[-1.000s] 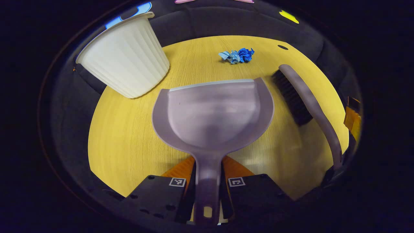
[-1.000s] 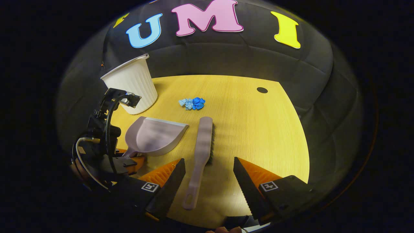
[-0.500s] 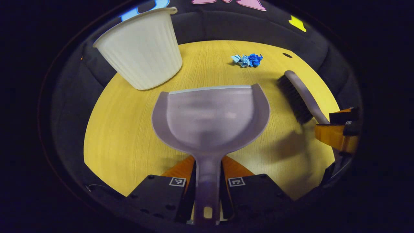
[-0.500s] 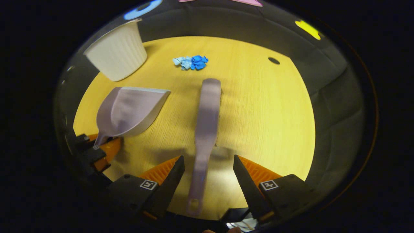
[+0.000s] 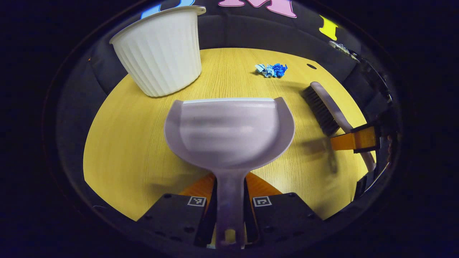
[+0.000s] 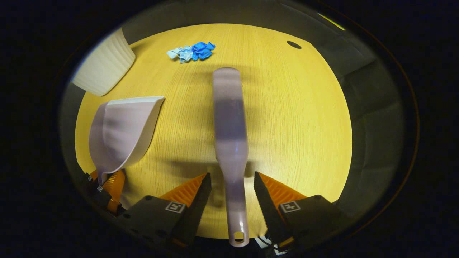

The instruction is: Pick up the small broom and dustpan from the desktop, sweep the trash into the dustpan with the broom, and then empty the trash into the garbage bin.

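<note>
My left gripper (image 5: 231, 195) is shut on the handle of the pale lilac dustpan (image 5: 229, 132), whose mouth faces the far side of the table. The matching small broom (image 6: 229, 125) lies flat, bristles down, with its handle between the fingers of my right gripper (image 6: 231, 184). That gripper is open, with a narrow gap on each side of the handle. Crumpled blue paper trash (image 6: 192, 52) sits beyond the broom's head. In the left gripper view the broom (image 5: 322, 105) lies to the right, and the right gripper (image 5: 355, 139) straddles its handle. The white ribbed garbage bin (image 5: 161, 50) stands at the far left.
The yellow wooden table (image 6: 297, 118) has a small dark hole (image 6: 294, 44) at its far right. In the right gripper view the dustpan (image 6: 122, 132) and left gripper (image 6: 107, 182) are at the left, with the bin (image 6: 102, 68) behind them. The black padded wall rings the table.
My right gripper has come down and forward over the broom handle, and its fingers have narrowed around it. The left gripper has kept its hold on the dustpan and shifted slightly.
</note>
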`<action>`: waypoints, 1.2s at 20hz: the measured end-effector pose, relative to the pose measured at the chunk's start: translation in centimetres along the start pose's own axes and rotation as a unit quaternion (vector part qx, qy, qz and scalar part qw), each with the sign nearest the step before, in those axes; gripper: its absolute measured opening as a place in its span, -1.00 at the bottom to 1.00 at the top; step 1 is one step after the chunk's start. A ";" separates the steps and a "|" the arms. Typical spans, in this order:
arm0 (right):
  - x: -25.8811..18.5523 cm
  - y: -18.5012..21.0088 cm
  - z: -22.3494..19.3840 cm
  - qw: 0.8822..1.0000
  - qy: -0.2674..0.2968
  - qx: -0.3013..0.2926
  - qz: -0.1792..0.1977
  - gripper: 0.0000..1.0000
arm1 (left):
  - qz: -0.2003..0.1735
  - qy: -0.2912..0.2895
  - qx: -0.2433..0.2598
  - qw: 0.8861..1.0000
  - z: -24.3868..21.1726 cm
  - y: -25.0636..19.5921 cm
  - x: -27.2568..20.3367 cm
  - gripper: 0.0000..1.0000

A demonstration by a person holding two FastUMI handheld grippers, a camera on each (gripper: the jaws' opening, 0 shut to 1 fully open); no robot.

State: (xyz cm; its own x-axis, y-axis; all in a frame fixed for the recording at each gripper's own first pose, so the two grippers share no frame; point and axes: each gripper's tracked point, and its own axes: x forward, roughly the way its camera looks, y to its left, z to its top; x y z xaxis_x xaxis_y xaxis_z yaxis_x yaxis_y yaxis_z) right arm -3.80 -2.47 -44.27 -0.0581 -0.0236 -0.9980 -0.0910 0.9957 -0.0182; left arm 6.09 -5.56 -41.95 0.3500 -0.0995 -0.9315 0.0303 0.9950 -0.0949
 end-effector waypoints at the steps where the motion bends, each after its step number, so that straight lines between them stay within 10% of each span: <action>1: 0.2 0.1 0.2 1.000 0.002 0.002 0.001 0.19 | -0.004 -0.001 0.002 1.000 -0.1 0.1 -0.1 -0.40; 2: 0.2 0.2 0.0 1.000 0.014 0.004 0.001 0.29 | -0.009 -0.003 0.004 1.000 0.0 0.1 -0.1 -0.39; 3: 0.5 0.4 -0.2 1.000 0.025 0.010 0.006 -0.12 | -0.016 -0.004 0.005 1.000 0.0 0.1 0.0 -0.39; 6: 1.8 0.6 0.7 0.999 0.032 0.019 0.005 -0.39 | -0.021 0.000 0.013 1.000 -0.1 0.2 0.1 -0.38; 16: 2.2 -2.6 10.7 0.999 -0.004 0.031 0.032 -0.46 | -0.012 0.033 0.045 0.998 0.5 1.1 -0.2 -0.39; 20: 2.3 -5.3 22.0 0.990 -0.066 -0.118 -0.026 -0.47 | -0.020 0.045 0.042 0.998 1.3 1.2 -0.7 -0.38; 24: 4.7 -3.9 25.5 0.983 -0.053 -0.176 0.007 -0.47 | -0.018 0.053 0.052 0.997 1.7 1.5 -0.8 -0.38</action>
State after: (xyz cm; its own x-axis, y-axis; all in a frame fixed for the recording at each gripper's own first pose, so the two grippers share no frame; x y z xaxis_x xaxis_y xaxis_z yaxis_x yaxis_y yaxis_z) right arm 21.65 -4.18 -50.43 0.0397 0.0187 -0.9990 -0.4304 0.9026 -0.0002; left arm 7.42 -3.99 -40.76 0.2467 -0.1304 -0.9603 0.1402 0.9853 -0.0977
